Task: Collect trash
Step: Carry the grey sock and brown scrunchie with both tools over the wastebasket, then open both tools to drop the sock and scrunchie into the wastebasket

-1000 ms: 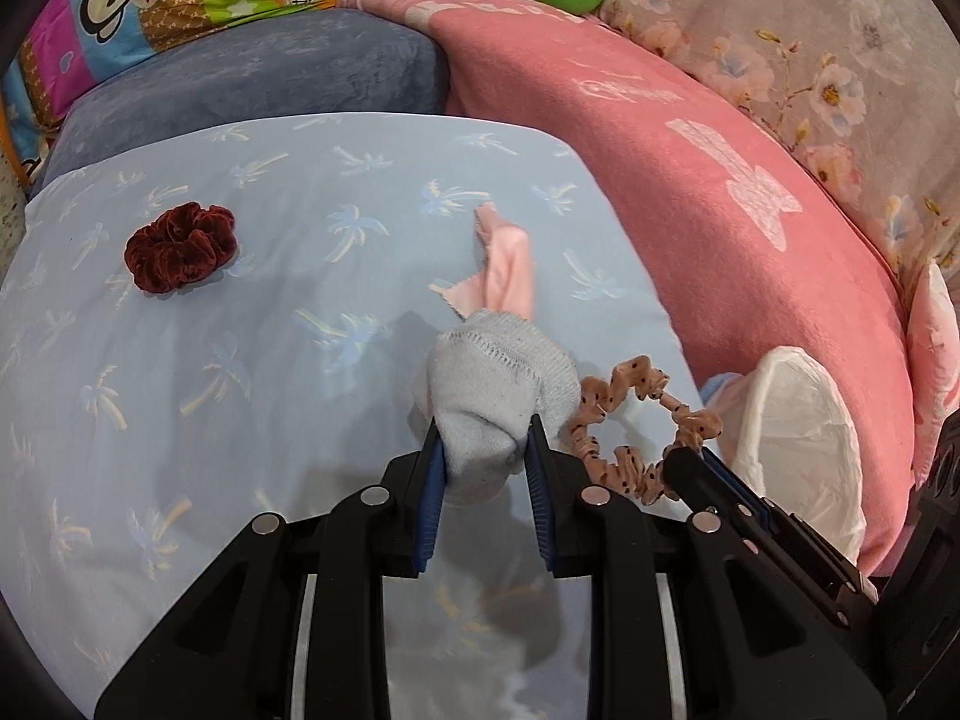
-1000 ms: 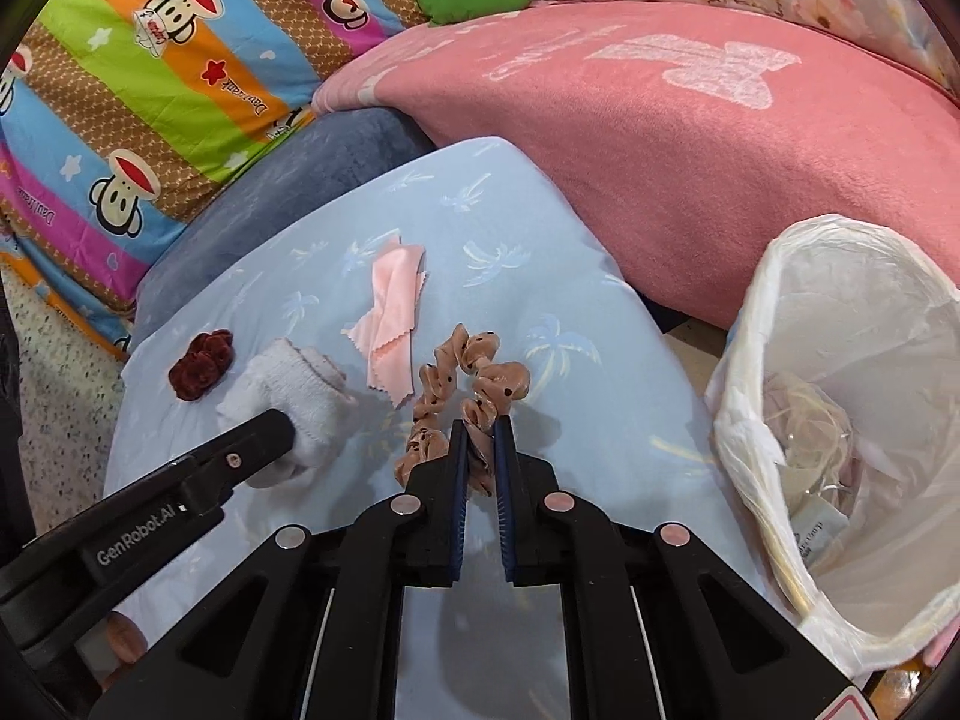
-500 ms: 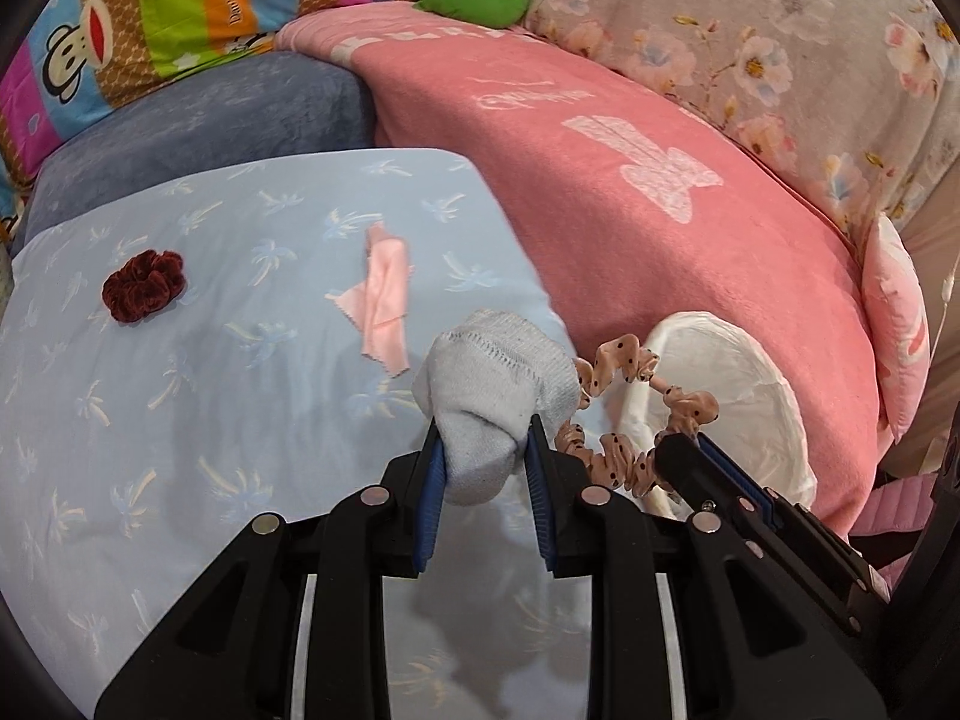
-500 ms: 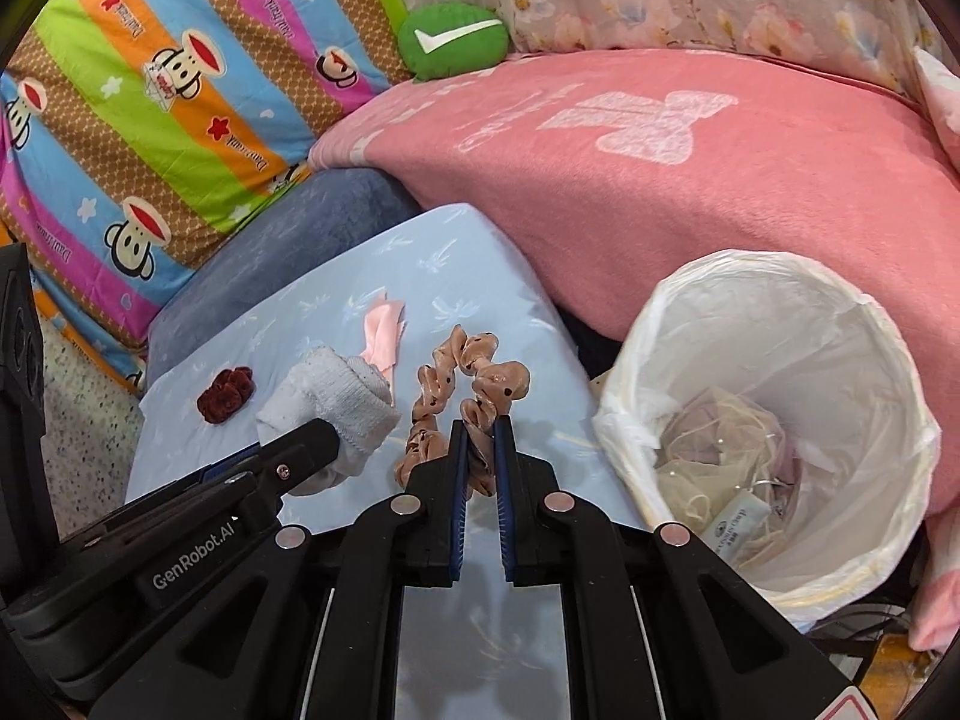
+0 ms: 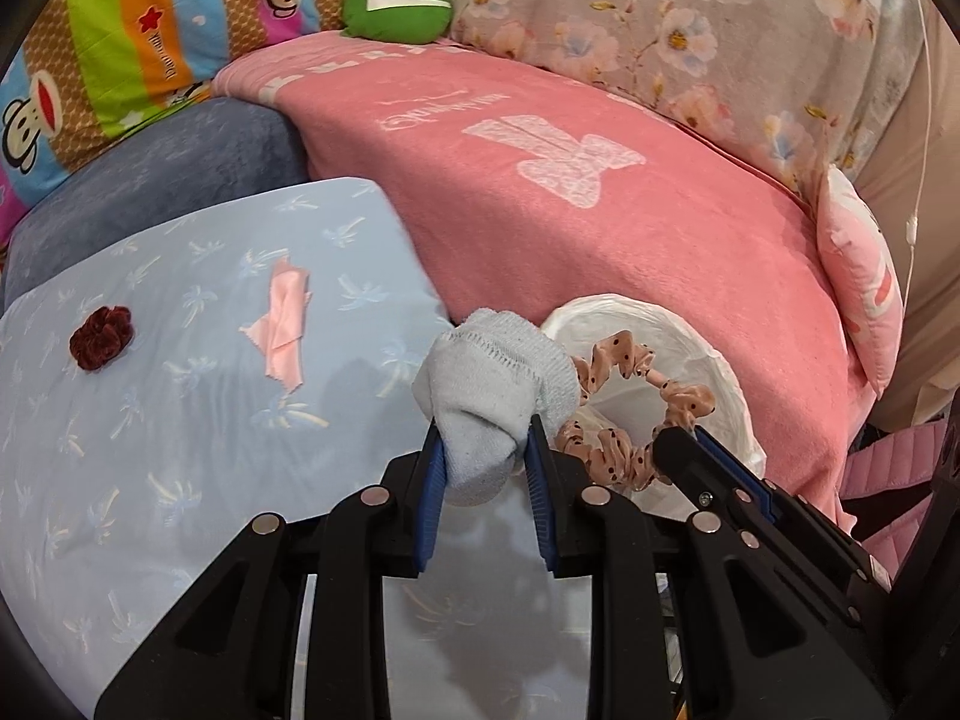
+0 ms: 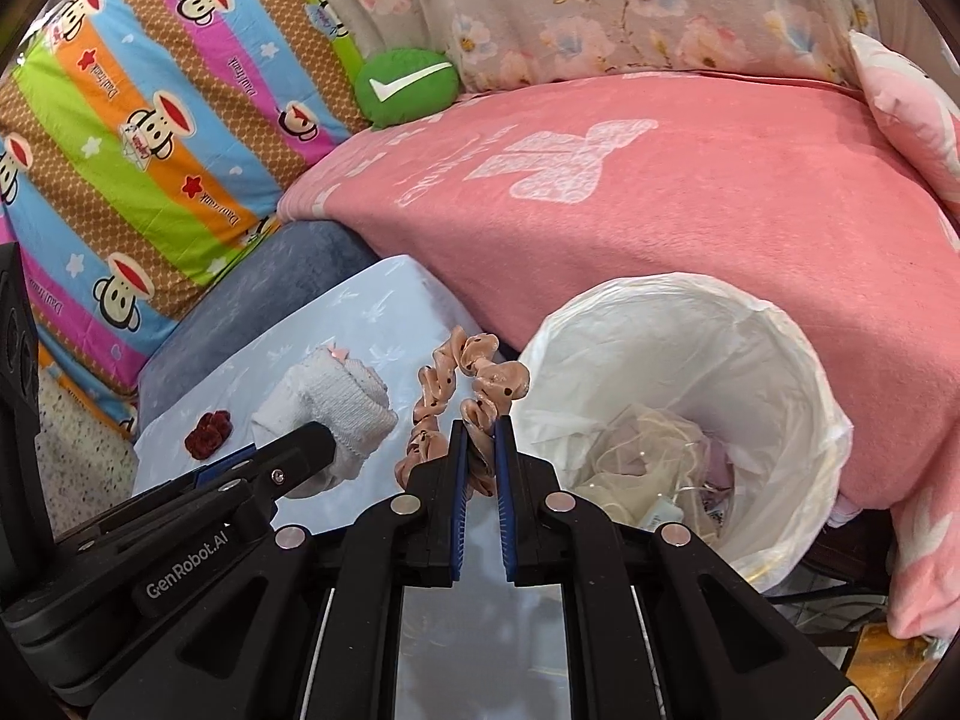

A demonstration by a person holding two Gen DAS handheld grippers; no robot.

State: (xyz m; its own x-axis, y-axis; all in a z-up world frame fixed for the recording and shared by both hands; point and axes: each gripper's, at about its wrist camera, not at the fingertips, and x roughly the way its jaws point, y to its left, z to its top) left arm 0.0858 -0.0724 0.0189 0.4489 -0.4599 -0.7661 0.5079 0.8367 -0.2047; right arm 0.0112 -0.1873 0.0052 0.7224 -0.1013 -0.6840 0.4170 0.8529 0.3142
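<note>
My left gripper (image 5: 485,450) is shut on a pale grey-white sock (image 5: 498,378), held in the air over the right edge of the light blue cloth (image 5: 150,420). My right gripper (image 6: 479,438) is shut on a peach dotted scrunchie (image 6: 474,384), which hangs just left of the white-lined trash bin (image 6: 780,360). In the left wrist view the scrunchie (image 5: 636,372) and the right gripper's fingers (image 5: 678,444) sit in front of the bin (image 5: 714,366). The sock (image 6: 336,396) and the left gripper's fingers (image 6: 300,450) show at the left of the right wrist view. A pink cloth scrap (image 5: 285,312) and a dark red scrunchie (image 5: 101,336) lie on the blue cloth.
The bin holds crumpled plastic and wrappers (image 6: 648,462). A pink blanket (image 5: 570,180) rises behind the bin. A grey-blue cushion (image 5: 156,162), a striped monkey-print cover (image 6: 150,120), a green pillow (image 5: 396,3) and a floral cover (image 5: 690,30) lie beyond.
Both grippers have lifted and swung right, carrying the sock and the peach scrunchie toward the bin. The bin has come fully into view; the pink scrap and red scrunchie have stayed on the cloth.
</note>
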